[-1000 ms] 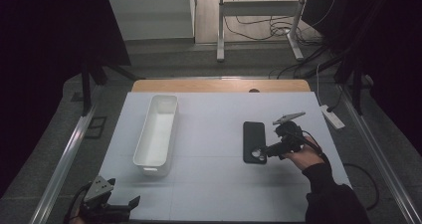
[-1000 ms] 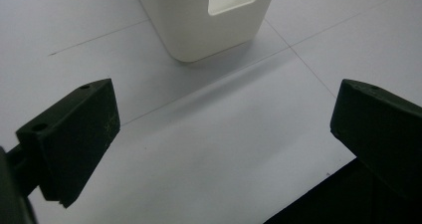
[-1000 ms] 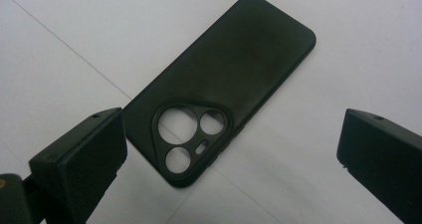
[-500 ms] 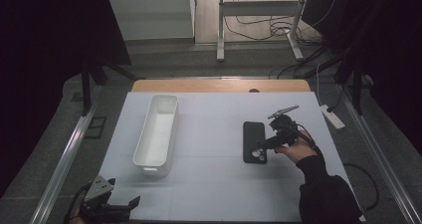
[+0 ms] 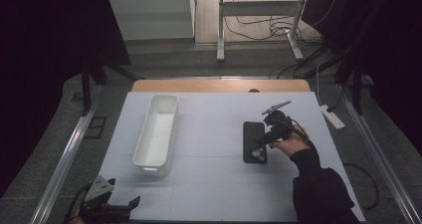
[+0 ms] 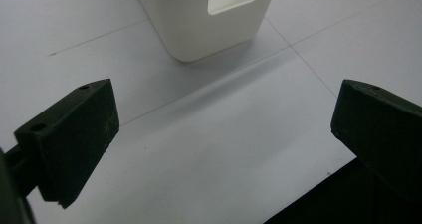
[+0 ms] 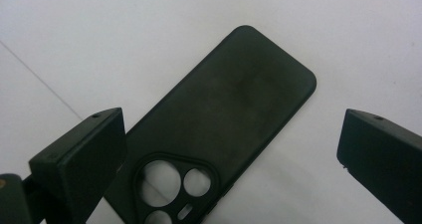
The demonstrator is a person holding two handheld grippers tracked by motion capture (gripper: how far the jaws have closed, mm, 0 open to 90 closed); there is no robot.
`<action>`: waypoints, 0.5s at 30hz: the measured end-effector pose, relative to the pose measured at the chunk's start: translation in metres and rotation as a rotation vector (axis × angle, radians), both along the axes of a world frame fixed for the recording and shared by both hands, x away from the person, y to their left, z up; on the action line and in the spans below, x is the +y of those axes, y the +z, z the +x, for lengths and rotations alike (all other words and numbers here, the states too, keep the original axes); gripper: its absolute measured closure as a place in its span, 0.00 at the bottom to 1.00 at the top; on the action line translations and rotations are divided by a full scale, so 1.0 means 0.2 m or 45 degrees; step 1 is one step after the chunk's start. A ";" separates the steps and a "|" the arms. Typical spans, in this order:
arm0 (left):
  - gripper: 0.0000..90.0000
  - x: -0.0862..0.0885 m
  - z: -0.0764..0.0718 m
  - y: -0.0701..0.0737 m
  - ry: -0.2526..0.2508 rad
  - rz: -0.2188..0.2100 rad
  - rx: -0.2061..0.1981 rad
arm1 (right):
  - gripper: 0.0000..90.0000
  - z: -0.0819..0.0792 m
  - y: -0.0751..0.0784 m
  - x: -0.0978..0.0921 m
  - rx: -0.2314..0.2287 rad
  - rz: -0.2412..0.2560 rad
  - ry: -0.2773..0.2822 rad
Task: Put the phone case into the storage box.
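Phone case (image 7: 219, 119), black and lying flat with its camera cutouts up, sits right of centre in the high view, just beside the right tongs (image 5: 267, 134), whose jaws are spread wide over it. A good pick-up probably means lowering squarely and closing across the narrow sides. The left tongs (image 5: 107, 204), also spread, rest lower left near the white bin (image 5: 158, 129). The worktop (image 5: 209, 184) is pale; dim floor and cables lie beyond.
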State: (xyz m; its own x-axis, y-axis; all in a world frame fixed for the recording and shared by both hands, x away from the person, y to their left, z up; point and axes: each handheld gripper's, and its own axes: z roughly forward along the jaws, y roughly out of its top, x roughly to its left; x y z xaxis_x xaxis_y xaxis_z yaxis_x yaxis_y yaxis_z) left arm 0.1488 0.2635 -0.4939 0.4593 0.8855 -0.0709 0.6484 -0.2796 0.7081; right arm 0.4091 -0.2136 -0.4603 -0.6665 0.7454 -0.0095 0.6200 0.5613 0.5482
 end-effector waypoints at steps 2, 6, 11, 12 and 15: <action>0.00 0.00 0.00 0.00 0.000 0.000 0.000 | 0.00 0.02 0.01 0.01 -0.005 -0.004 0.001; 0.00 0.00 0.00 0.00 -0.001 0.001 0.000 | 0.00 0.05 0.01 0.03 -0.009 -0.011 -0.002; 0.00 0.00 0.00 0.00 -0.004 0.005 -0.002 | 0.00 0.08 0.00 0.06 -0.010 -0.016 -0.009; 0.00 -0.01 0.00 0.00 -0.007 0.007 0.000 | 0.00 0.09 -0.01 0.07 -0.006 -0.015 -0.003; 0.00 -0.01 0.00 0.00 -0.010 0.013 0.001 | 0.00 0.11 -0.02 0.10 0.007 -0.022 0.009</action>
State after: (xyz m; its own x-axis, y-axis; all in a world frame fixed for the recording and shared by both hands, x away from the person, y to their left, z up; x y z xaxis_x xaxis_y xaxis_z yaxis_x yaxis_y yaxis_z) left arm 0.1488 0.2622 -0.4940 0.4662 0.8825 -0.0622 0.6467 -0.2920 0.7047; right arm 0.4305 -0.1936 -0.4646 -0.6720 0.7403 -0.0184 0.6190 0.5752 0.5348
